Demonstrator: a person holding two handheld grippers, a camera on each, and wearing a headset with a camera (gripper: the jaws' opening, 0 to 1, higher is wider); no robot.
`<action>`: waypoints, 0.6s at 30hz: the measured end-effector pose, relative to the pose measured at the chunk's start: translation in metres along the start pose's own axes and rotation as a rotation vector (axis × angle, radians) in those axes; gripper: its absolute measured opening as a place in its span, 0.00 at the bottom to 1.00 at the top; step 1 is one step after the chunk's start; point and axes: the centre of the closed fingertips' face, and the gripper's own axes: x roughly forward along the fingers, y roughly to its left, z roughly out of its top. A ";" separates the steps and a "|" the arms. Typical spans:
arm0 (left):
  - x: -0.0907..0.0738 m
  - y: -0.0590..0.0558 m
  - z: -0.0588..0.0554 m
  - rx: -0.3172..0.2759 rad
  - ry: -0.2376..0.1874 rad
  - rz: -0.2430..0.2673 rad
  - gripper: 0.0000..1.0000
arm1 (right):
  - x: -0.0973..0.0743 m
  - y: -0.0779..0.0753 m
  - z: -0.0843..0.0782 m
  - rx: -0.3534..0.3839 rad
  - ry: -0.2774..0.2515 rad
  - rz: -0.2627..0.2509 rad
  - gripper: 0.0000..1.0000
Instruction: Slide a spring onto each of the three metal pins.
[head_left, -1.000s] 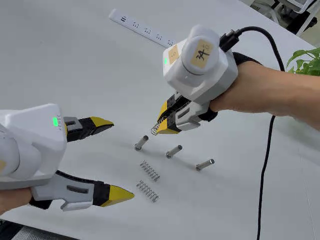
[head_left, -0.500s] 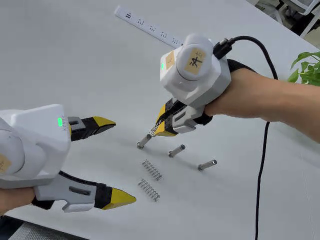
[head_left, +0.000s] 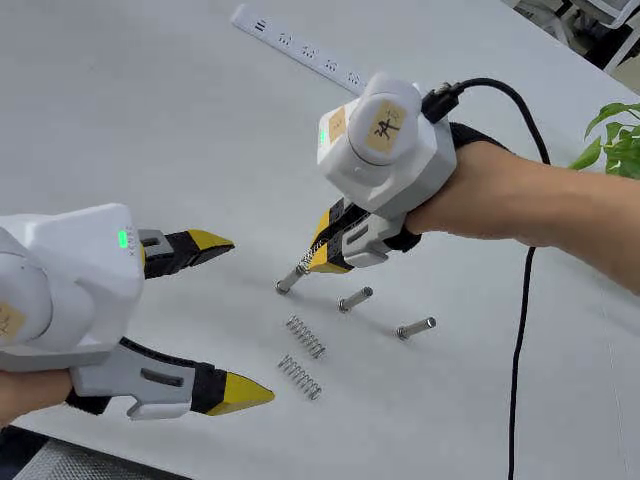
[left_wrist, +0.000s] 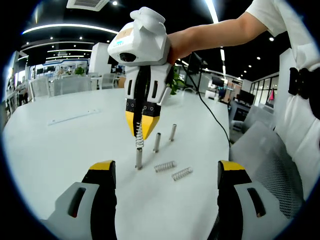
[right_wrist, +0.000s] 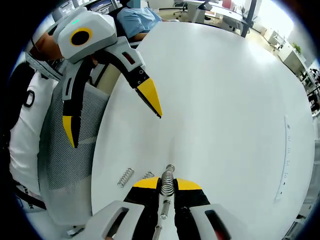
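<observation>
Just below the jaws of your right gripper (left_wrist: 141, 122), which pinch a spring (left_wrist: 140, 138), the first pin (left_wrist: 138, 159) stands at the spring's lower end, so line the coil with the pin's axis and ease straight down before releasing; left gripper (head_left: 245, 318) jaws gape wide, idle alongside.

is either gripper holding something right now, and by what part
The right gripper pinches a spring by its upper coils, the lower end at the top of a pin. The left gripper is open, holding nothing.
</observation>
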 end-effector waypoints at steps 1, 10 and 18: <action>0.000 0.000 0.000 -0.002 -0.001 0.000 0.83 | 0.000 0.000 0.000 0.000 0.001 0.000 0.07; 0.000 -0.002 -0.002 -0.005 0.000 -0.003 0.83 | 0.002 -0.001 0.000 -0.001 0.003 0.001 0.07; 0.000 -0.002 -0.002 -0.009 -0.003 -0.002 0.83 | 0.004 0.000 -0.001 0.001 0.007 0.005 0.07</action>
